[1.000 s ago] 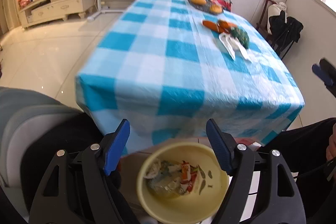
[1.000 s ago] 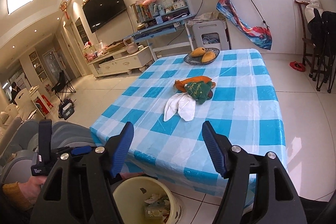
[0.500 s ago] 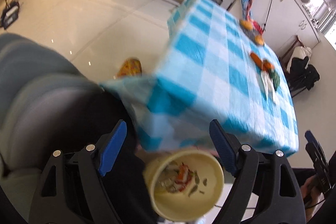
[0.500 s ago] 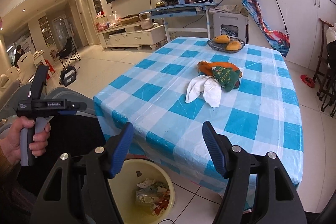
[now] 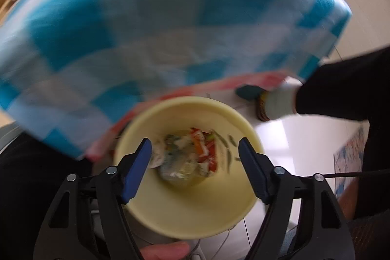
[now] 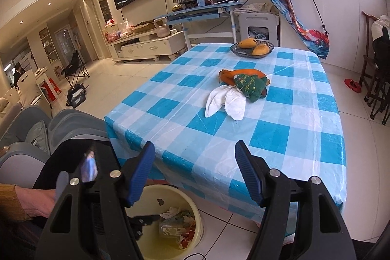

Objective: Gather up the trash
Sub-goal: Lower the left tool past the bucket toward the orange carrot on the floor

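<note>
A pale yellow trash bin point(image 5: 195, 208) stands on the floor by the table's near corner, with wrappers and tissue point(image 5: 187, 157) at its bottom. My left gripper point(image 5: 193, 162) points steeply down into the bin's mouth. Its jaws are closing and nothing is between them. The right wrist view shows the bin point(image 6: 195, 211) low down, with the left gripper's dark fingertips point(image 6: 143, 219) inside its rim. My right gripper point(image 6: 195, 167) hovers open and empty over the table's near edge. A crumpled white tissue point(image 6: 225, 101) lies on the blue-checked tablecloth point(image 6: 268, 138).
A green and orange plush toy point(image 6: 248, 85) touches the tissue, and a fruit bowl point(image 6: 252, 48) sits at the far end. A grey sofa point(image 6: 26, 138) is at the left. A foot in a white sock point(image 5: 277, 101) rests beside the bin. Chairs point(image 6: 375, 79) stand at the right.
The left gripper has swung down from facing the table to looking into the bin, which now fills its blurred view. The right gripper has kept its place.
</note>
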Demonstrator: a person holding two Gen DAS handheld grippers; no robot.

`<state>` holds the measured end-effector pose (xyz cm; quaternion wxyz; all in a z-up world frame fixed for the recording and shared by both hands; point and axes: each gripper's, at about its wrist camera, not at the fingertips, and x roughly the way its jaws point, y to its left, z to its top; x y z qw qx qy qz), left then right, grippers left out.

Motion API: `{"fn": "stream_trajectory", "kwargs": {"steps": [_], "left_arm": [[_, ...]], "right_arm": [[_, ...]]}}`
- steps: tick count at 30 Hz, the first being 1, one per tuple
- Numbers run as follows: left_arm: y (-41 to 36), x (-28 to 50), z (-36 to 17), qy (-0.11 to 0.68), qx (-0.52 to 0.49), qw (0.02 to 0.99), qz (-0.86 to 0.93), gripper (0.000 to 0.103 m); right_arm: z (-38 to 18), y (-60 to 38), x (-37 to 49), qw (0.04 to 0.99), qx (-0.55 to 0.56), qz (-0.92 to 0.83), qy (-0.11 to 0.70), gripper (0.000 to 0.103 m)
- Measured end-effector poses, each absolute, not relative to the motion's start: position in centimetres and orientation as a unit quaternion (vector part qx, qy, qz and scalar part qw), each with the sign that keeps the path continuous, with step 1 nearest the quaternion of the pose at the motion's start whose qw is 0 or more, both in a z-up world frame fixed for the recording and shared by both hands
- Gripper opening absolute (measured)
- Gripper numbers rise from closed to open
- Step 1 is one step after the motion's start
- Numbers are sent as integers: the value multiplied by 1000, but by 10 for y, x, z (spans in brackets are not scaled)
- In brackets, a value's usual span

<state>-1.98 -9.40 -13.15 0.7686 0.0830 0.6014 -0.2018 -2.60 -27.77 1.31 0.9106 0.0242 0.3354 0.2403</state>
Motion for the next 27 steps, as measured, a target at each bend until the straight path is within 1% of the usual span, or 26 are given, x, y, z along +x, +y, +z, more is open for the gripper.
{"fn": "stream_trajectory", "kwargs": {"steps": [3,7,9,10,12,15,20,24,27], "left_arm": [[-127,-24,-162,632,145,719,-249,69],[-162,-39,-231,649,323,641,-253,69],[-165,-45,-257,659,366,608,-249,69],[-165,-45,-266,666,372,597,-250,67],[-163,-38,-278,684,353,586,-253,67],[-158,-24,-280,685,316,607,-252,67],[-149,-15,-260,672,243,655,-246,67],[-162,-26,-246,641,259,668,-276,67],[-175,-38,-228,614,250,678,-319,67]], "right_arm": [[14,-281,-25,911,33,238,334,66],[14,-281,-24,912,35,236,335,66],[14,-281,-24,911,34,236,336,66],[13,-282,-24,911,36,236,338,66],[11,-282,-23,909,39,236,342,66],[10,-282,-22,907,42,240,344,66],[9,-281,-22,906,43,242,345,66],[9,-280,-22,905,43,242,346,66],[8,-280,-22,905,42,239,348,66]]}}
